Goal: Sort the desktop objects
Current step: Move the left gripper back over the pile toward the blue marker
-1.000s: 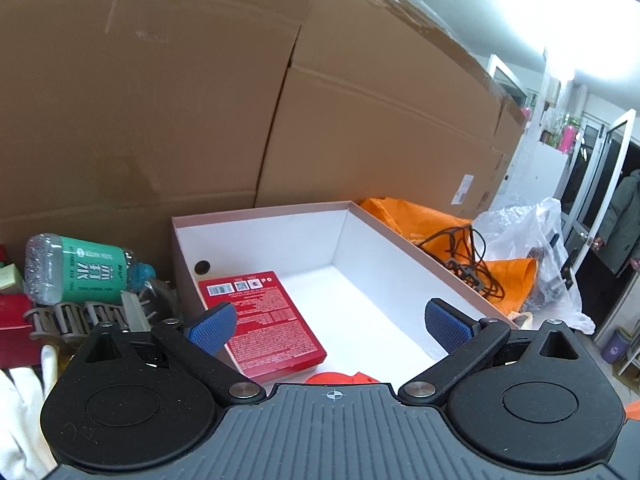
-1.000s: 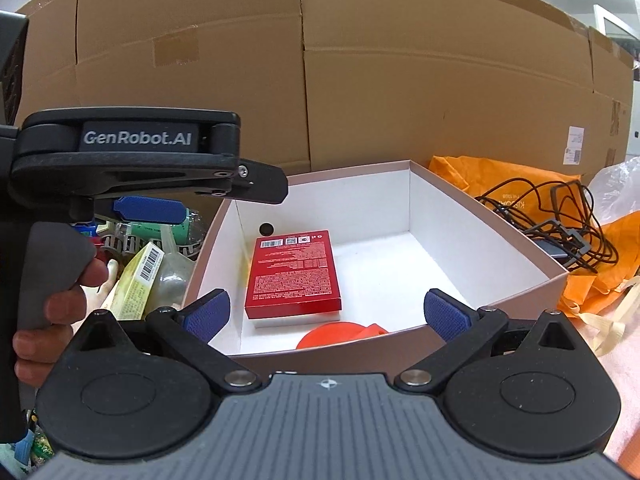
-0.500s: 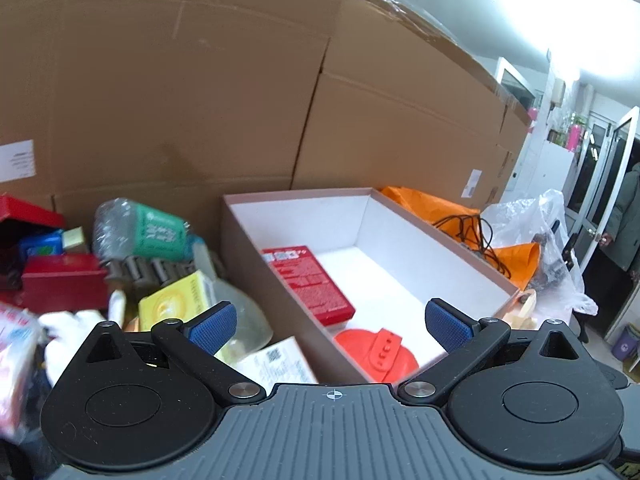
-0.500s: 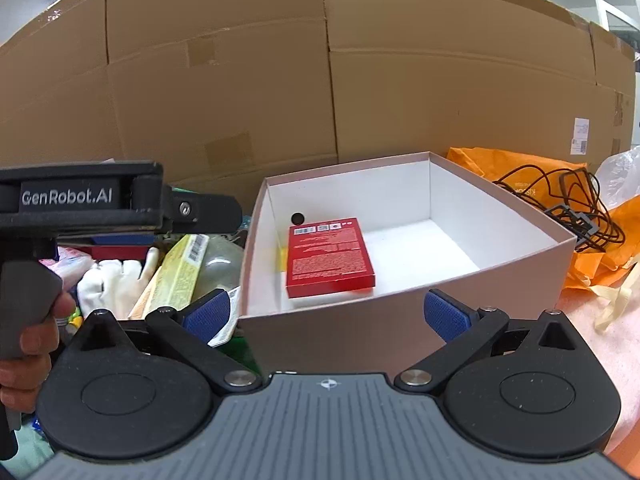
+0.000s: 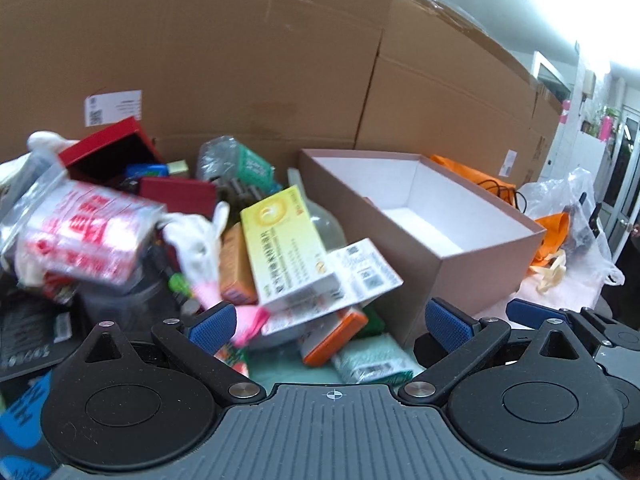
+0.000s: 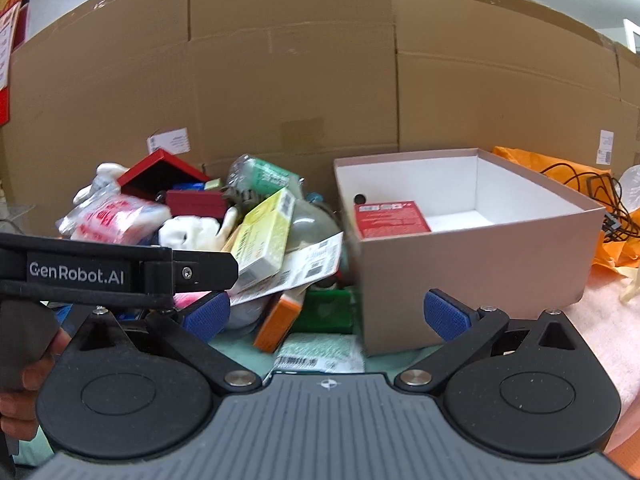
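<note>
A pink-brown open box (image 5: 472, 272) (image 6: 472, 264) with a white inside stands right of a heap of small items. A red flat packet (image 6: 390, 218) lies inside it. The heap holds a yellow-green carton (image 5: 284, 248) (image 6: 264, 236), an orange-edged box (image 5: 332, 336) (image 6: 278, 322), a white glove (image 5: 196, 236), a red-printed plastic pack (image 5: 80, 236) and a green-label bottle (image 5: 236, 164). My left gripper (image 5: 326, 322) is open and empty above the heap's near edge. My right gripper (image 6: 326, 312) is open and empty, facing the box's front left corner.
Tall cardboard cartons (image 5: 240, 60) wall off the back. An orange bag with black cables (image 6: 576, 180) lies right of the box. A clear plastic bag (image 5: 576, 216) sits at far right. An open red case (image 5: 108, 152) tops the heap's back left.
Both grippers have pulled back and swung left from the open box. The left view went from inside the box to the heap. Both jaws stayed open.
</note>
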The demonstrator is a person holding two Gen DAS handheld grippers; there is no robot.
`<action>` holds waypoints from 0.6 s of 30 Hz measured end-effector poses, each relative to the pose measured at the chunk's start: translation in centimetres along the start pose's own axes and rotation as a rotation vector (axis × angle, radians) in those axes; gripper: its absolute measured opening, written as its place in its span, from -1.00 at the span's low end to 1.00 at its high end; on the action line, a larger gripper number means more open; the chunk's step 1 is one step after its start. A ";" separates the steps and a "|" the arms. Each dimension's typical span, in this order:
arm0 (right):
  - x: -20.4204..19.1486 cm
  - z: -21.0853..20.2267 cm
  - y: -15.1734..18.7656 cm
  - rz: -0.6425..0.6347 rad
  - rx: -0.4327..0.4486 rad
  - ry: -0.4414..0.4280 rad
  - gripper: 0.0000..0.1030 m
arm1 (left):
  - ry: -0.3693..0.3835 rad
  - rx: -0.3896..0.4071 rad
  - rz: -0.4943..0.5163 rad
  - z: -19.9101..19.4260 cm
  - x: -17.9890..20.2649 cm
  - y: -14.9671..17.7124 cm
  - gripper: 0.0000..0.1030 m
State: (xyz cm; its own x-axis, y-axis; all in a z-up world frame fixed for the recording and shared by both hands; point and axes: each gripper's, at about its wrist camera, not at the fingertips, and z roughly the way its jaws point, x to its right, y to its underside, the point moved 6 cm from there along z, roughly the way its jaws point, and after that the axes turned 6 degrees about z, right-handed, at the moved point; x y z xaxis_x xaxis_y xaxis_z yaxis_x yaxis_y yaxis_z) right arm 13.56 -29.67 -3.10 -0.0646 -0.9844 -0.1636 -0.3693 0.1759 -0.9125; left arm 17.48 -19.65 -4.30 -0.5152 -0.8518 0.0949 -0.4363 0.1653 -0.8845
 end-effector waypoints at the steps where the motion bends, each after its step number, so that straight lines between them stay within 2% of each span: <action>1: -0.4 -0.1 0.3 -0.007 -0.006 -0.005 0.99 | -0.008 0.001 0.000 -0.5 -0.2 0.4 1.00; 8: -2.4 -0.2 2.1 -0.053 -0.037 -0.026 0.99 | -0.030 -0.009 -0.010 -2.4 -1.3 2.6 1.00; 18: -3.5 0.2 3.7 -0.078 -0.078 -0.036 0.99 | -0.060 -0.051 -0.073 -2.6 -3.2 4.8 1.00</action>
State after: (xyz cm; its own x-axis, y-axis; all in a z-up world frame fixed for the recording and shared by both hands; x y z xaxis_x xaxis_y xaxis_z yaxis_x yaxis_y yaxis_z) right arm 12.64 -25.62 -5.96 0.0003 -0.9942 -0.1076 -0.4434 0.0963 -0.8912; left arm 15.08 -14.84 -7.63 -0.4363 -0.8905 0.1292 -0.5087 0.1256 -0.8517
